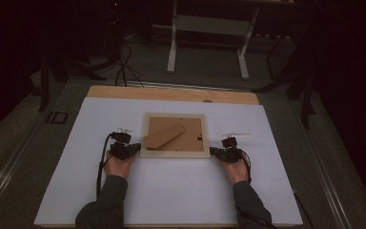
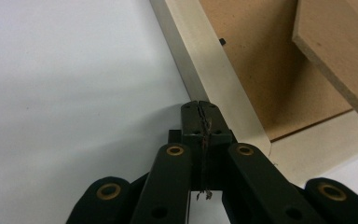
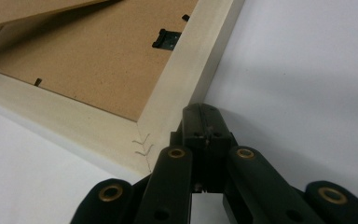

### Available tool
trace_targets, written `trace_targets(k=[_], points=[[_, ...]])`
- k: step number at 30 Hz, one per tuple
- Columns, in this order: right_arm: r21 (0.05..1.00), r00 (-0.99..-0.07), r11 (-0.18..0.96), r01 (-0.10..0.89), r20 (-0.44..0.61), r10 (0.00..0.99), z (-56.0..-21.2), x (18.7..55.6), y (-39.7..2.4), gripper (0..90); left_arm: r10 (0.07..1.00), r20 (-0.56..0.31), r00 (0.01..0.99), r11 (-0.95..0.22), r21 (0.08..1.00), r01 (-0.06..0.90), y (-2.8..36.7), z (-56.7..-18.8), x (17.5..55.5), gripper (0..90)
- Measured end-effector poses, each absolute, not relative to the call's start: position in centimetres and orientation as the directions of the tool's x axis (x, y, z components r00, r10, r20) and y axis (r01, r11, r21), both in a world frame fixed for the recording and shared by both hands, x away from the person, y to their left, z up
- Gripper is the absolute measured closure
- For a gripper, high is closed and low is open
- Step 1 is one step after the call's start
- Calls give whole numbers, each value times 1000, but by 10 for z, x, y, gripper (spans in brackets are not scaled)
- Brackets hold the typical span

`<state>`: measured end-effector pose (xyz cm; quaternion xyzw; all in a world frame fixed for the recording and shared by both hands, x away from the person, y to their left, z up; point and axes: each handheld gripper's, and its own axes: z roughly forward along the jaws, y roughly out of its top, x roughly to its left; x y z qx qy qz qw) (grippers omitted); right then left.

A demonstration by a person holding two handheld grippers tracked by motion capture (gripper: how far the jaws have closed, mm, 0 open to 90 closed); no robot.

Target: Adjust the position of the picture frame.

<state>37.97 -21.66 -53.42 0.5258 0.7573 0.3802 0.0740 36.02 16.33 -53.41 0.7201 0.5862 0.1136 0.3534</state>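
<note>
Lying face-down between both closed, empty tools, the picture frame touches left tool and right tool.

White-covered table under me, bare wood strip along its far edge. Picture frame lies face-down flat on it, between my two grippers, back panel up, brown stand flap loose on top. Frame corners sit just ahead of my jaws.

item: picture frame | look: pale wooden border, brown fibreboard backing | pose: flat, back side up | place: middle of white desk | stand: brown easel flap lies slantwise across backing | fittings: small black clips at the backing's edge
</note>
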Motion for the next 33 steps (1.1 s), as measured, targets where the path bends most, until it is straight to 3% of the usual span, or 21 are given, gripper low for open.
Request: trace_targets(k=[14,33], points=[[650,-434,132,748,328,839,-536,368,-219,900,913,-289,286,-41,635,771,168,-536,350,900],[662,-438,112,741,350,828,-539,353,-228,900,910,-253,330,-91,653,752,161,-536,334,900]])
